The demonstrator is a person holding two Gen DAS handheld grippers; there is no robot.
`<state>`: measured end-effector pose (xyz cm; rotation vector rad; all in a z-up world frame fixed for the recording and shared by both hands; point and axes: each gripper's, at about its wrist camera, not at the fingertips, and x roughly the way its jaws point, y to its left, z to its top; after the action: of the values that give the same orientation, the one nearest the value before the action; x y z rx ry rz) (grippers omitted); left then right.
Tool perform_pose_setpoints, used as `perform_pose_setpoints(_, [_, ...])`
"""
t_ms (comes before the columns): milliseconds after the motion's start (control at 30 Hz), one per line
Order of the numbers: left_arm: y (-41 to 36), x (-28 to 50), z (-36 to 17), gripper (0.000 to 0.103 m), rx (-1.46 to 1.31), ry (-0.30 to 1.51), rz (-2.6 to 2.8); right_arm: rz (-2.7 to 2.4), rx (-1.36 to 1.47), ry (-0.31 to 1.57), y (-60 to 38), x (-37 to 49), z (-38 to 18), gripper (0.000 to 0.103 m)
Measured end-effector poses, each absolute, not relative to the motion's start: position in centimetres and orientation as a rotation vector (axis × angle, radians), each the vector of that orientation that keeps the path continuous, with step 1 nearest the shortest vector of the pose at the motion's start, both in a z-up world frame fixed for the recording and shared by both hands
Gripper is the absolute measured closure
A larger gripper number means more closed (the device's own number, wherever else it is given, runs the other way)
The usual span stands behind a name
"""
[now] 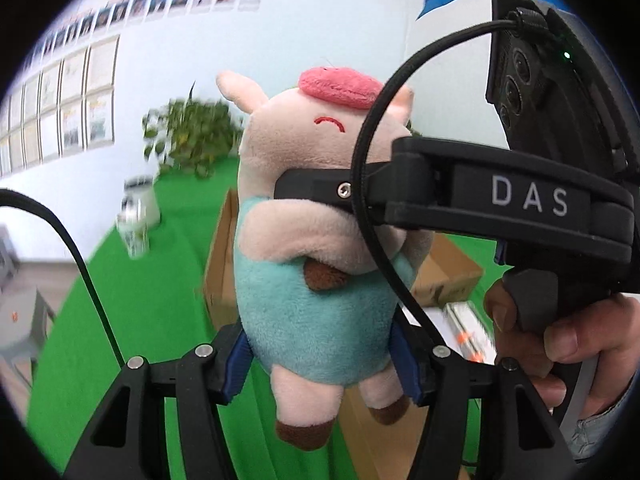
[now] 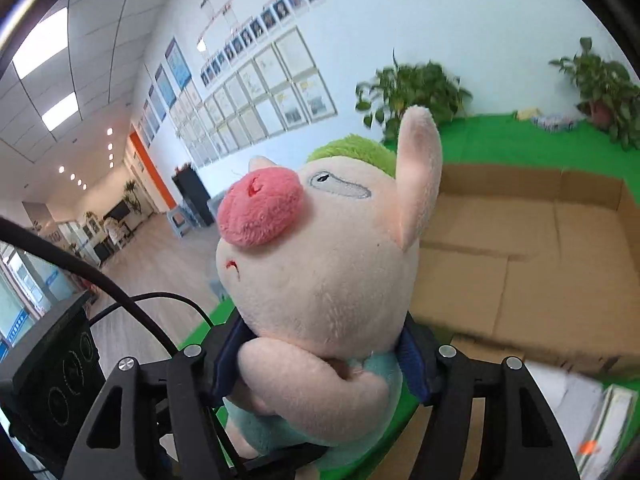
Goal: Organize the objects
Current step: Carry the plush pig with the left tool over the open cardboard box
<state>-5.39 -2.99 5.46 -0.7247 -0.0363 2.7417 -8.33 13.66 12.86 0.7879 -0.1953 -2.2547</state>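
Observation:
A plush pig [image 1: 316,304] with a pink snout, green hair and a teal outfit hangs in the air above the green table. My left gripper [image 1: 322,364] is shut on its lower body, the blue pads pressing both sides of the teal belly. The right gripper's black finger [image 1: 316,190] crosses the pig's neck from the right, and a hand [image 1: 560,340] holds that gripper's handle. In the right wrist view the pig's head [image 2: 320,264] fills the middle, and my right gripper [image 2: 322,360] is shut on it at the neck and arms.
An open cardboard box [image 2: 520,248] lies on the green cloth [image 2: 520,140] just behind the pig, also seen as the box [image 1: 448,276]. Potted plants [image 2: 412,88] stand at the back by the wall. A glass jar [image 1: 136,216] stands at far left. White packets [image 1: 468,332] lie near the box.

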Motion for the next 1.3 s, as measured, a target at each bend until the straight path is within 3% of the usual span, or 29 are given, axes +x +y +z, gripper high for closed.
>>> perform_pose_setpoints(200, [-2.5, -10.5, 11.1, 0.044, -0.62, 0.007, 2.757, -2.328, 0.605, -0.145, 15.4, -9.2, 21.2, 0.041])
perform_pose_setpoints(433, [-3.1, -17.1, 10.7, 0.044, -0.739, 0.004, 2.773, -2.264, 0.658, -0.151, 14.8, -16.1, 23.2, 0.041])
perform_pose_setpoints(933, [-6.1, -24.8, -1.6, 0.044, -1.254, -0.103, 2.654, -2.064, 1.083, -0.368, 11.1, -30.2, 2.9, 0.041])
perform_pose_setpoints(1300, [-6.8, -24.5, -5.3, 0.047, -1.429, -0.157, 2.586, -1.919, 1.344, -0.501, 10.1, -34.6, -9.2, 0.033])
